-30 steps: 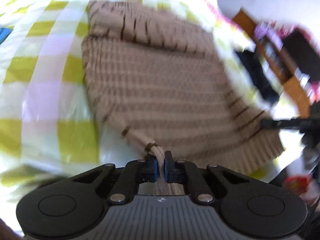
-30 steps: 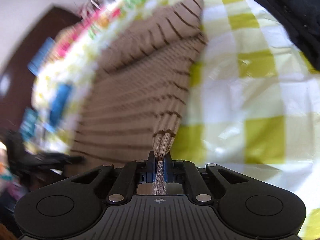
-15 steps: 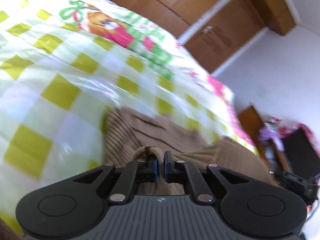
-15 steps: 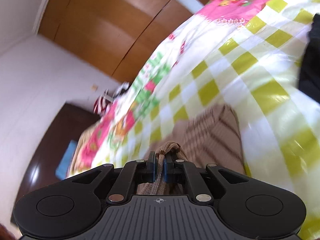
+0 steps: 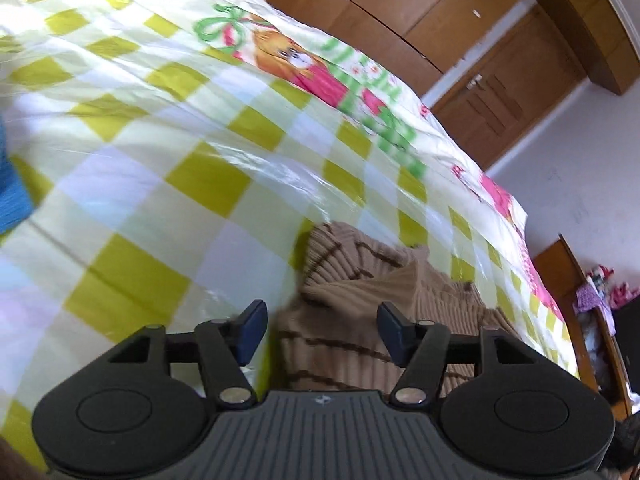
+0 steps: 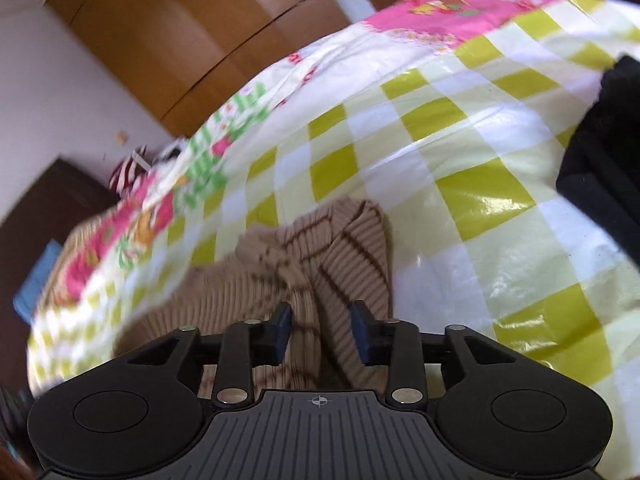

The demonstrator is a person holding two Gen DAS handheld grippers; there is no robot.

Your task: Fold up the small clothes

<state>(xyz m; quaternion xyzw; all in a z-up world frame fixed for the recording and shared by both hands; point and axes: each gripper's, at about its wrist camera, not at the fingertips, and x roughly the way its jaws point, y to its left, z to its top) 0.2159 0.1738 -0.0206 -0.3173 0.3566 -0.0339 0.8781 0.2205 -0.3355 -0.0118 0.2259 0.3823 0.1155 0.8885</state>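
Observation:
A tan ribbed knit garment with thin brown stripes [image 5: 360, 300] lies folded over itself on the yellow-and-white checked bedcover [image 5: 160, 160]. My left gripper [image 5: 322, 332] hovers just above its left part with the jaws opening; the knit lies under the gap and the pads press on nothing. In the right wrist view the same garment [image 6: 320, 248] bunches up below my right gripper [image 6: 320, 330]. Its jaws are opening too, and a fold of knit lies loose between the fingers.
A black folded cloth [image 6: 604, 176] lies on the bedcover at the right. Something blue [image 5: 12, 200] sits at the left edge. Wooden wardrobe doors [image 5: 460, 28] and a white wall stand behind the bed. A dark cabinet [image 6: 44, 216] is at the far left.
Both grippers carried the garment's edges forward over its body, then opened and let the knit go. The garment now lies doubled over.

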